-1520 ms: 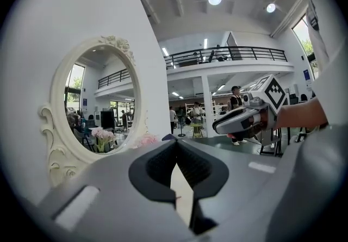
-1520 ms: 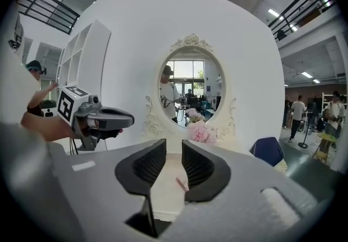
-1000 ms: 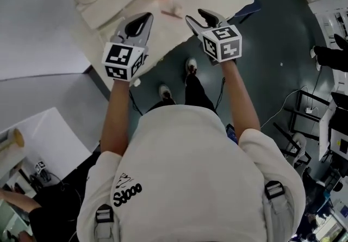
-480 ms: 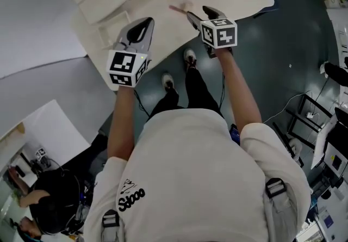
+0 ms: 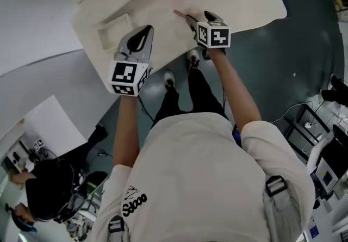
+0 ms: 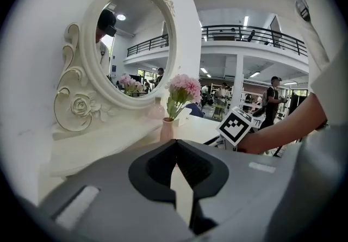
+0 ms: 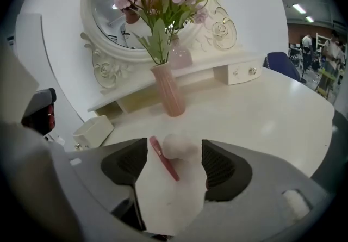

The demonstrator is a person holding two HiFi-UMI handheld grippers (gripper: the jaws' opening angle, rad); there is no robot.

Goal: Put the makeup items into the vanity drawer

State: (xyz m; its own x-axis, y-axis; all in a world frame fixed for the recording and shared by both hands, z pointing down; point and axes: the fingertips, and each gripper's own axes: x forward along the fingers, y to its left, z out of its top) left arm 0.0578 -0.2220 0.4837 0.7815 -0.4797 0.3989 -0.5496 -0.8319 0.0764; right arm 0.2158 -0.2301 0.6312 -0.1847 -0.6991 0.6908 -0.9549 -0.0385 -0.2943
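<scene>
A thin pink-red makeup stick (image 7: 163,158) and a pale pink puff (image 7: 180,146) lie side by side on the white vanity top (image 7: 261,110). My right gripper (image 7: 174,155) hovers just short of them. Its jaws are opening wide, with both items in line with the gap and no pad touching either. In the head view the right gripper (image 5: 192,18) sits beside the stick (image 5: 179,13). A small cream drawer (image 7: 91,131) stands pulled out at the left. My left gripper (image 5: 144,32) hangs near that drawer (image 5: 114,30); its jaws are shut with nothing between them (image 6: 175,148).
A pink vase of flowers (image 7: 168,91) stands just behind the two items. An ornate oval mirror (image 6: 130,45) rises at the back, with another small drawer (image 7: 239,72) on the ledge to the right. The table's front edge runs under my arms.
My right gripper has moved forward over the table to the pink stick and puff. The left gripper has stayed by the pulled-out drawer.
</scene>
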